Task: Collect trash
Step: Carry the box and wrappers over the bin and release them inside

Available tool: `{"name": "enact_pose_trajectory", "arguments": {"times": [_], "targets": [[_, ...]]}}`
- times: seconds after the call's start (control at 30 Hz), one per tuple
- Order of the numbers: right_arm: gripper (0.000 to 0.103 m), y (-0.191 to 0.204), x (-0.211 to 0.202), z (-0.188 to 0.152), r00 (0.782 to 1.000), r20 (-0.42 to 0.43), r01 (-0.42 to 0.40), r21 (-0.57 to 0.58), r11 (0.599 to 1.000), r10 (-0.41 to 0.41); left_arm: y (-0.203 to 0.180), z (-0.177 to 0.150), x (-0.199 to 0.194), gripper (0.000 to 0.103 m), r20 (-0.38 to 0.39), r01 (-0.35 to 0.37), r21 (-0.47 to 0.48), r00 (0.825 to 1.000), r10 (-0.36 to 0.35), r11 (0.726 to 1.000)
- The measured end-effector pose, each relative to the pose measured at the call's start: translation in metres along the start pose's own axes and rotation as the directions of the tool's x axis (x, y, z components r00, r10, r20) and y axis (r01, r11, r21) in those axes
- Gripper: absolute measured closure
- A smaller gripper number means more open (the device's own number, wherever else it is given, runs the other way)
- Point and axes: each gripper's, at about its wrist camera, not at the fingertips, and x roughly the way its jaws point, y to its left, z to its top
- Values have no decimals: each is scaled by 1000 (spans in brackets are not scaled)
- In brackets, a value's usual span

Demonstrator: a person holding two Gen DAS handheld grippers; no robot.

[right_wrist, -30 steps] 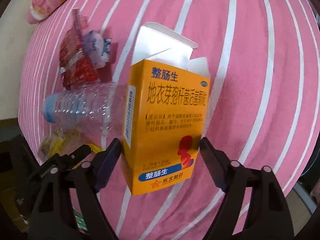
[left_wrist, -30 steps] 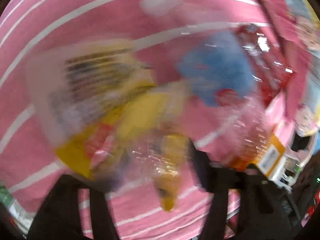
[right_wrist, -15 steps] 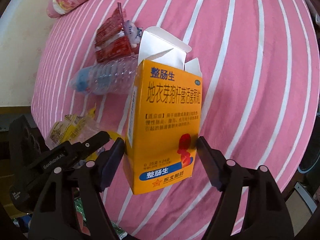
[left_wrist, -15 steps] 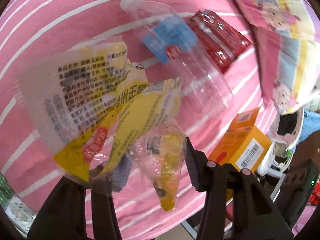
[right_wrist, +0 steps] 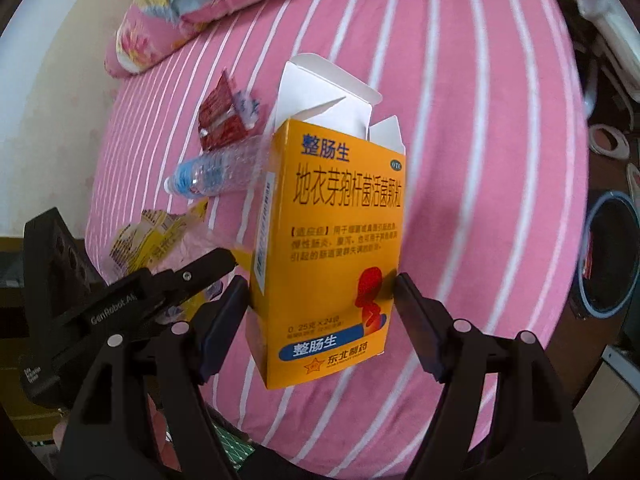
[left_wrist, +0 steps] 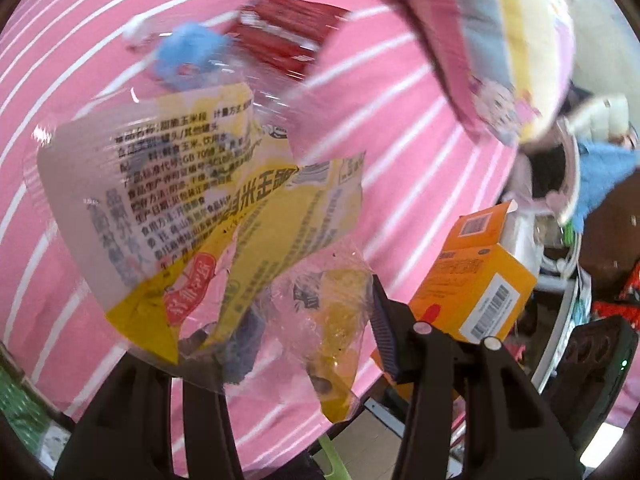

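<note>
Wrapper [left_wrist: 224, 220] apparently pinched in left tool [left_wrist: 280, 344]; right tool [right_wrist: 320, 304] clamps orange box [right_wrist: 332, 248].

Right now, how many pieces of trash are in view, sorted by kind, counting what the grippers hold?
Cardboard boxes: 1, the orange medicine box in the right gripper.
Plastic bottles: 1, the clear bottle on the bed.
Wrappers: 3, the yellow wrapper in the left gripper, the red wrapper and the pale crumpled wrapper beside it.
Total: 5.
</note>
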Motion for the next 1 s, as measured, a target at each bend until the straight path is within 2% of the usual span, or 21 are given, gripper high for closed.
{"name": "enact_pose_trajectory", "arguments": {"times": [0.2, 0.53, 0.77, 1.0], "targets": [[29, -49, -42, -22, 998, 61, -1, 86, 996, -5, -69, -32, 18, 56, -39, 17, 121, 999, -12, 992], [28, -187, -109, -59, 991, 123, 21, 262, 965, -55, -187, -113, 95, 56, -164, 63, 299, 986, -13, 952], [28, -288, -140, -89, 986, 139, 36, 376, 926, -94, -266, -180, 161, 56, -268, 94, 411, 963, 22, 907], [28, -375, -152, -100, 984, 126, 64, 425, 903, -129, -334, -234, 231, 56, -358, 128, 506, 931, 72, 853]]}}
